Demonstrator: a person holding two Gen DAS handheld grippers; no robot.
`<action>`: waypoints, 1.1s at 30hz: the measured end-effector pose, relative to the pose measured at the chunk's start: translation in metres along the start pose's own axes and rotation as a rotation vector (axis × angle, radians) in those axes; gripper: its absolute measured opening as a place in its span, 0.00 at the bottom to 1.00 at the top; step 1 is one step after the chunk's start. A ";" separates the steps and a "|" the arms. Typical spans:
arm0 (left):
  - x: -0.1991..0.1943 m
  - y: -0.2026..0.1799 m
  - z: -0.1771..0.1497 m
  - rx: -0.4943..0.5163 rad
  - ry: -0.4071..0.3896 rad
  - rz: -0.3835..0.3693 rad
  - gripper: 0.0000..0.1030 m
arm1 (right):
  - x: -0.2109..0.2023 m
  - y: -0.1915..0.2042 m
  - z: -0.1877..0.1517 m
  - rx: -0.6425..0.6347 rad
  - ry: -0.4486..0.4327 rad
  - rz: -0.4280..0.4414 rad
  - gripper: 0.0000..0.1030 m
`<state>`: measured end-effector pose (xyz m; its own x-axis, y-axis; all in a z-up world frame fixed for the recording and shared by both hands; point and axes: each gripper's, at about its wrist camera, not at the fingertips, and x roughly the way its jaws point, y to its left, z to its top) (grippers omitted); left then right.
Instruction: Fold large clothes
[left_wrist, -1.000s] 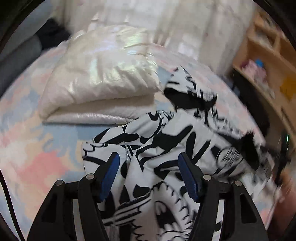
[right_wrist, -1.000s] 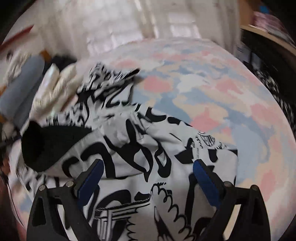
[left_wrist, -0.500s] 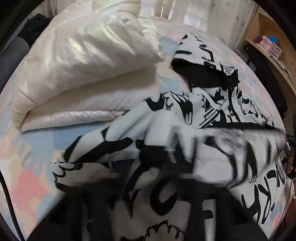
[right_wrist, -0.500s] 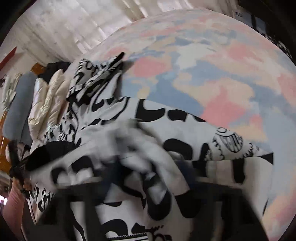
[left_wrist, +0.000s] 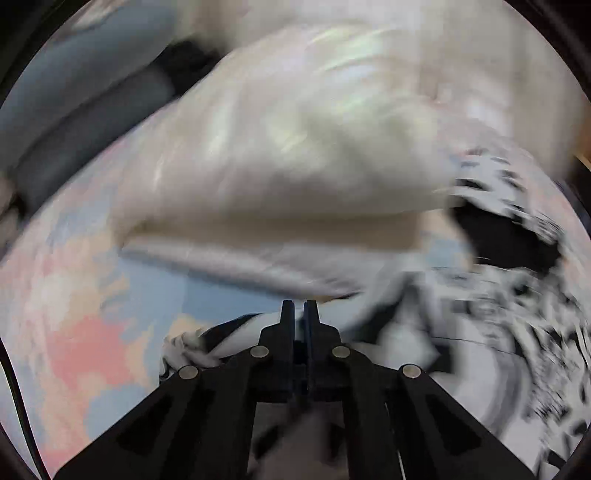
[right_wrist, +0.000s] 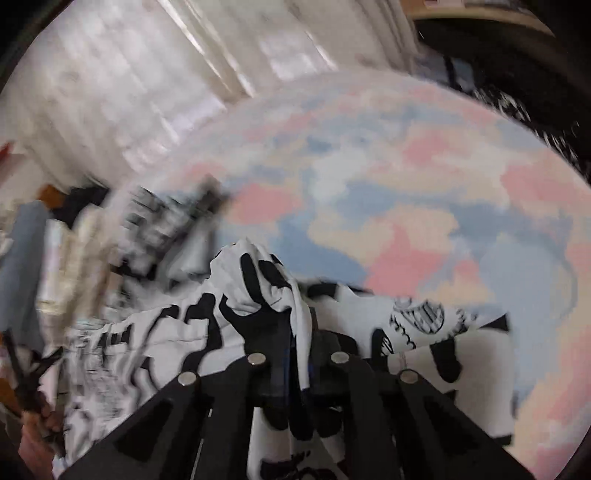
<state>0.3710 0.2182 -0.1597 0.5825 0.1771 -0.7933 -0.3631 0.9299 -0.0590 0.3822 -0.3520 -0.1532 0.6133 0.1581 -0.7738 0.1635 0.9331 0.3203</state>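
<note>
Since 1 second ago your 2 grippers, left gripper (left_wrist: 299, 310) and right gripper (right_wrist: 295, 332), are pinching the printed garment (right_wrist: 258, 273); you are lifting it, next carrying the fold far across the bed (right_wrist: 424, 184).

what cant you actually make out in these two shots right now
- Left wrist view: the cream folded jacket and the printed garment at right are smeared by motion blur; the print is unreadable.
- Left wrist view: the left gripper hides how much cloth it pinches.
- Right wrist view: bunched cloth covers the right gripper; its fingertips are hidden.
- Right wrist view: the left edge is blurred.
</note>
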 end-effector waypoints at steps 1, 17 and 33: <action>0.008 0.009 -0.001 -0.043 0.020 0.015 0.03 | 0.014 -0.004 -0.002 0.014 0.028 -0.015 0.06; -0.031 0.025 0.008 0.037 -0.010 -0.361 0.57 | 0.030 -0.003 -0.011 -0.020 0.002 -0.031 0.10; 0.014 -0.087 -0.025 0.429 -0.108 0.169 0.01 | 0.043 0.007 -0.010 -0.052 0.001 -0.085 0.13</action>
<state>0.3927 0.1318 -0.1805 0.6215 0.3483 -0.7017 -0.1387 0.9305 0.3390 0.4016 -0.3354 -0.1897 0.5982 0.0779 -0.7976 0.1743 0.9588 0.2244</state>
